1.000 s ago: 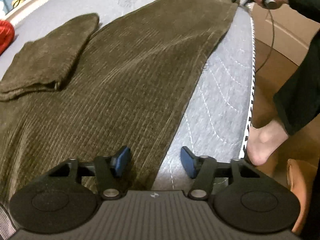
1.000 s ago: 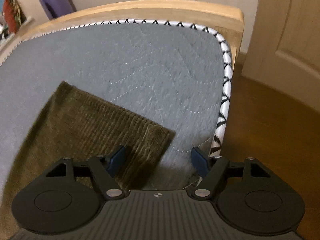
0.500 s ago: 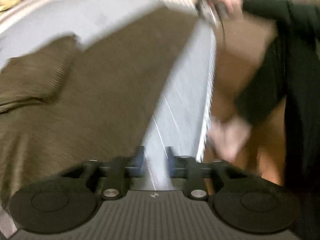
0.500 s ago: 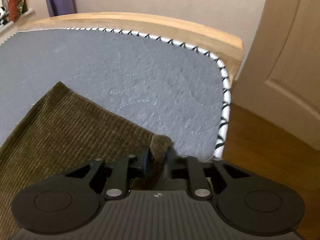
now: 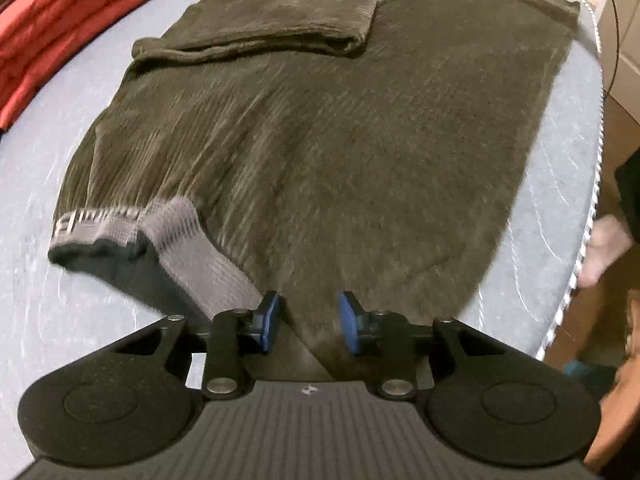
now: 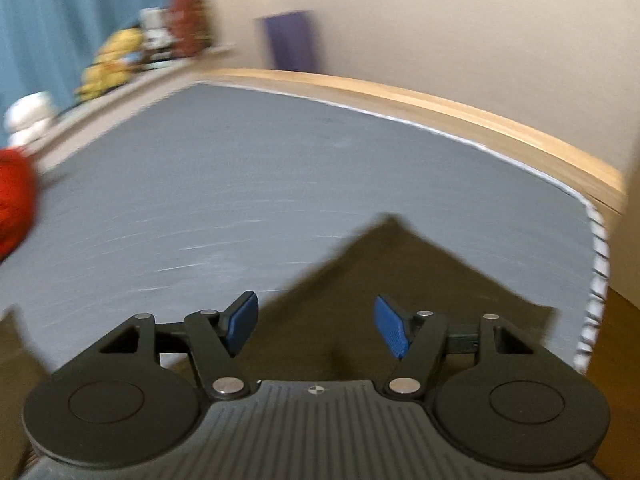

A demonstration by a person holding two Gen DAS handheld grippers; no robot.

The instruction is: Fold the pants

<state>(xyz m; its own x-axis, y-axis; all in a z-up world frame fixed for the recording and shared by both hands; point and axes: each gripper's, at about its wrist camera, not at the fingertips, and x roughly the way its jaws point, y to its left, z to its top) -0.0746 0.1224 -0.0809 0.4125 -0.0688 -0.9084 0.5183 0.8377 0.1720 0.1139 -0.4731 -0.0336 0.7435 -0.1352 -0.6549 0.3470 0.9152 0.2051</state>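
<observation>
Dark olive corduroy pants lie spread on the grey mattress. One leg is folded back on itself at the far left. The grey elastic waistband is turned up near my left gripper, which is open and hovers over the waist corner with fabric between its pads. My right gripper is open above the hem end of the other leg, touching nothing that I can see. The right wrist view is blurred by motion.
A folded red garment lies at the mattress's far left and shows at the left edge of the right wrist view. A wooden bed frame borders the far edge. A bare foot and floor lie right of the mattress edge.
My left gripper swung from the leg's side to the waistband end and reopened. My right gripper let go of the hem corner it had pinched, opened and lifted, tilting toward the room.
</observation>
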